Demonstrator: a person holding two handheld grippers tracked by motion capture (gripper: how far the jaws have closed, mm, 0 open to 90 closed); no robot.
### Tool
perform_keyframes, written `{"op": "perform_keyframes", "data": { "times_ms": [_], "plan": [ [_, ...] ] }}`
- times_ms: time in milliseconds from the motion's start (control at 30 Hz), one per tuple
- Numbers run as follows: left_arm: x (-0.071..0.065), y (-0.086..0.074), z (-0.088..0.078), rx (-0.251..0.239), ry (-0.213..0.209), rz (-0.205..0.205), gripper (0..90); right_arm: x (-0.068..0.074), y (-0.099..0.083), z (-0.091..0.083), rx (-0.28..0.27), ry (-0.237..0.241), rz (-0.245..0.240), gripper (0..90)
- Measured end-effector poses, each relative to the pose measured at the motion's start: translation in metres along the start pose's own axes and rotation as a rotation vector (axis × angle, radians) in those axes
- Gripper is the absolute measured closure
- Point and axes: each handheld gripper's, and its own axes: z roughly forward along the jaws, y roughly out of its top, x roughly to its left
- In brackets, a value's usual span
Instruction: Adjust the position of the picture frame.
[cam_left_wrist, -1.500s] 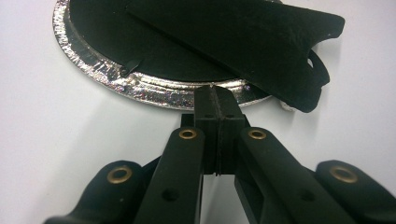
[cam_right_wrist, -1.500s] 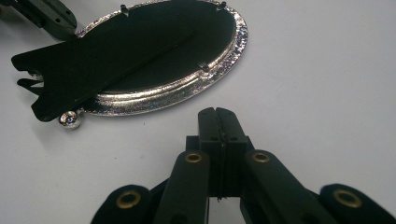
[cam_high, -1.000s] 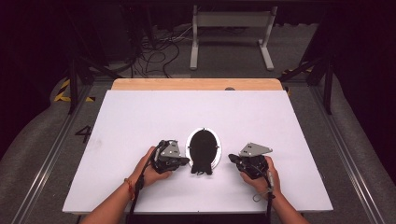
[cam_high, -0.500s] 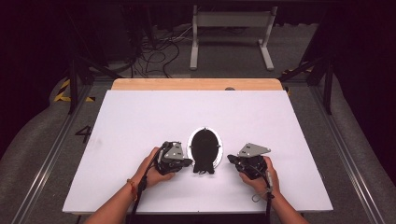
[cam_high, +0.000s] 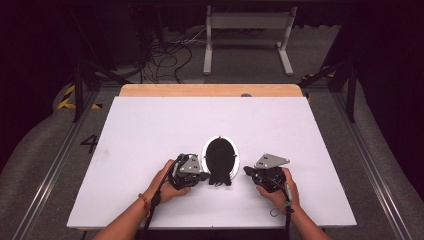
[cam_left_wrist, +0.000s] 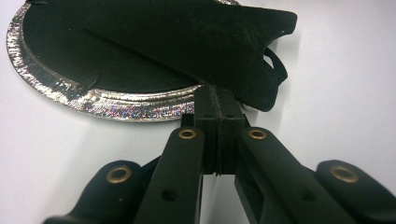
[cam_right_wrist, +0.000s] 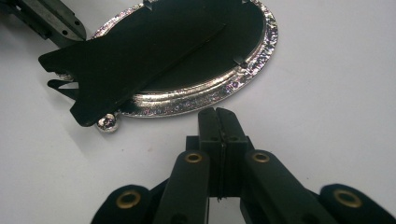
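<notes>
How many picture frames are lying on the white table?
1. The oval silver frame lies face down on the white table, black stand up, between the left gripper and the right gripper. Nothing seems to hide another.

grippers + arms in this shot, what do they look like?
Both the left gripper and the right gripper are black, each topped by a grey three-cornered plate, with brass-coloured rivets on the linkages and a dark trailing cable. Forearms are bare; an orange band circles the left wrist.
</notes>
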Motion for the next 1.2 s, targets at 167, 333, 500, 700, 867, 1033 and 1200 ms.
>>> {"op": "perform_keyframes", "data": {
  "times_ms": [167, 333, 500, 700, 867, 1033, 1200],
  "plan": [
    [0.001, 0.0, 0.0, -0.002, -0.006, 0.001, 90.0, 0.0, 0.0, 0.0, 0.0, 0.001, 0.0, 90.0],
    [0.003, -0.002, -0.006, -0.007, 0.004, -0.006, 89.4, 0.0, 0.001, -0.003, -0.008, 0.007, 0.0, 90.0],
    [0.004, -0.011, -0.03, -0.058, 0.052, -0.02, 89.5, -0.005, 0.001, -0.011, -0.033, 0.031, 0.02, 90.0],
    [0.01, -0.029, -0.064, -0.094, 0.137, -0.046, 87.3, -0.007, 0.002, -0.016, -0.048, 0.033, 0.025, 90.0],
    [0.014, -0.046, -0.089, -0.126, 0.2, -0.075, 86.3, -0.008, 0.003, -0.018, -0.053, 0.032, 0.028, 90.0],
    [0.013, -0.062, -0.102, -0.12, 0.247, -0.093, 82.3, -0.007, 0.003, -0.018, -0.049, 0.041, 0.03, 90.0],
    [0.007, -0.073, -0.109, -0.136, 0.267, -0.118, 79.1, -0.006, 0.004, -0.019, -0.047, 0.054, 0.028, 90.0]
  ]
}}
